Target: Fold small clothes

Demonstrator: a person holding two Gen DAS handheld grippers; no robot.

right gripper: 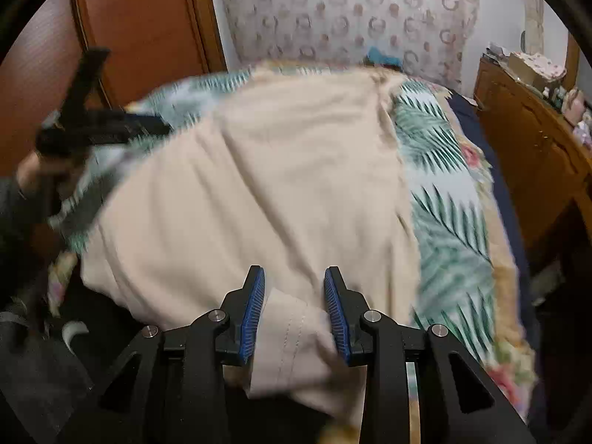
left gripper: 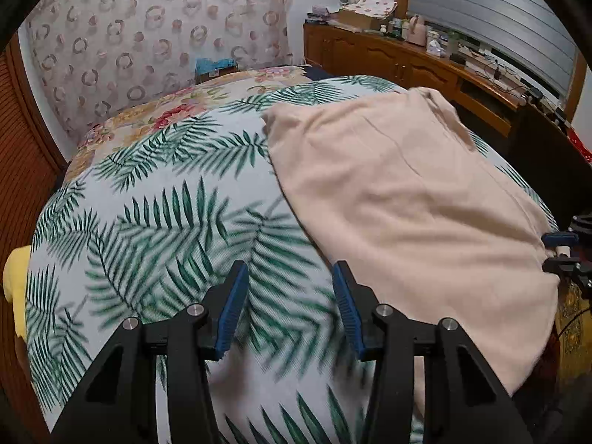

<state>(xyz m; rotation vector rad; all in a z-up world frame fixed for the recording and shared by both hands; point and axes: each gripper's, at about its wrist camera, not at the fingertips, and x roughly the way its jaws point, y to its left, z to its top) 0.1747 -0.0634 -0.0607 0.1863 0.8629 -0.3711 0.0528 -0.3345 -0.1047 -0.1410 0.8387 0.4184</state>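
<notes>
Progress: early, by my judgement. The garment (left gripper: 407, 199) lies spread in one broad sheet with no crisp fold edge to be seen; the folding proper looks still to do.
Done: it is laid out on the bed (left gripper: 166, 222), mostly flat.
Left: bring one side over the other, square the edges, smooth the creases. Whether it is already doubled once I cannot tell.
Garment look: pale peach, soft, fleecy cloth, a few shallow creases across the middle. A stitched hem or cuff shows at the near edge in the right wrist view. Its far corner is rumpled near the floral quilt (left gripper: 177, 107).
Garment place: on the palm-leaf cover, toward the bed's right side as the left wrist sees it, its near edge hanging past the bed edge.
Left gripper (left gripper: 290, 310): fingers spread apart, nothing between them, hovering over bare cover just beside the garment's left edge.
Right gripper (right gripper: 295, 314): fingers set either side of the hem (right gripper: 292, 336), blue pads against the cloth; it seems to be pinching it, though blur makes the hold uncertain.
Blur: both views are smeared by motion.
</notes>
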